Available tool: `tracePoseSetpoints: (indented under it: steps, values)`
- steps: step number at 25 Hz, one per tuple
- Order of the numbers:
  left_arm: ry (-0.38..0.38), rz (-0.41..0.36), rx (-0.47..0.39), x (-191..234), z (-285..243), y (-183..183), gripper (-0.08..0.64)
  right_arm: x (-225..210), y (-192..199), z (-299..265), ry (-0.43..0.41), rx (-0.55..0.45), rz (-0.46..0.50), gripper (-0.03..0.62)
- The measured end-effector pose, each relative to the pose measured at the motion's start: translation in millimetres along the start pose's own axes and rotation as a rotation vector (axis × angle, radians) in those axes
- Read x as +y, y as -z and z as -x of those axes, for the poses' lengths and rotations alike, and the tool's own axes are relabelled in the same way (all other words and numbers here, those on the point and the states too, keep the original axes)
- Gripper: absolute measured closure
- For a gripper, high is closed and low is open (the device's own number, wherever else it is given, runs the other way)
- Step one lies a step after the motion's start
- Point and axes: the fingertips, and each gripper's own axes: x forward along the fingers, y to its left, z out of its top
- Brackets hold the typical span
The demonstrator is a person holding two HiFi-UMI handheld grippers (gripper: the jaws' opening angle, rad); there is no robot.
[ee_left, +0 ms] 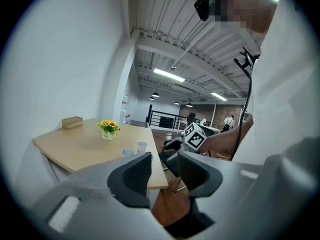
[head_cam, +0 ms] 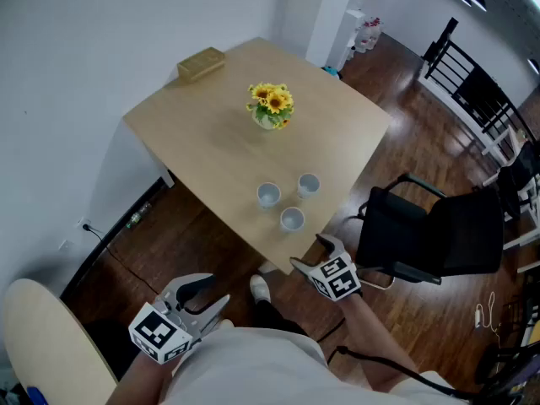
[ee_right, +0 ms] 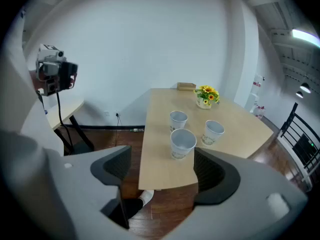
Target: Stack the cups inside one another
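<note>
Three cups stand upright on the table (head_cam: 211,125), near its front edge. They are the nearest cup (ee_right: 183,143), the left rear cup (ee_right: 178,119) and the right rear cup (ee_right: 214,132). They sit near one another but apart, and none is nested, so the stacking has not begun.

The right gripper (head_cam: 319,254) hangs just short of the table edge, its jaws spread wide with nothing in them. In its own view the nearest cup lines up between the jaws but lies well beyond them. The left gripper (head_cam: 207,296) is low beside the person's body, off the table, with its jaws parted by a narrower gap and nothing between them.

The likely first step is taking the nearest cup with the right gripper:
- Come in level so the jaws straddle the cup's wall without nudging the two cups behind.
- Close gently, since these cups look thin and may crush or slip.
- Lift straight up until the base clears the other rims, then lower it centred into one of them.

The left gripper could steady the receiving cup.

Farther back are a vase of flowers (head_cam: 271,108) and a small box (head_cam: 201,62) at the far corner, both well clear. A black chair (head_cam: 430,234) stands beside the table on the right.
</note>
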Motion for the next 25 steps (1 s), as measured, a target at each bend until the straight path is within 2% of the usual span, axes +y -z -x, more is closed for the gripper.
tracePoseSetpoints:
  steps: [5,9,13,18,22,25]
  values:
    - [-0.032,-0.012,0.006,27,-39,-34,0.385,-51,-8,-65,-0.031,0.069,0.065,0.189]
    - [-0.038,0.018,-0.001,39,-67,-48,0.383,-55,-8,-101,-0.105,0.144,0.126,0.187]
    - [-0.056,0.035,0.003,51,-88,-55,0.383,-53,1,-119,-0.163,0.171,0.176,0.188]
    - [-0.062,0.047,0.004,62,-111,-59,0.383,-61,-9,-101,-0.189,0.147,0.216,0.207]
    - [-0.060,0.051,0.001,70,-127,-64,0.383,-77,-44,-67,-0.188,0.078,0.219,0.209]
    - [-0.056,0.054,-0.002,75,-139,-66,0.383,-102,-69,-47,-0.152,0.039,0.221,0.209]
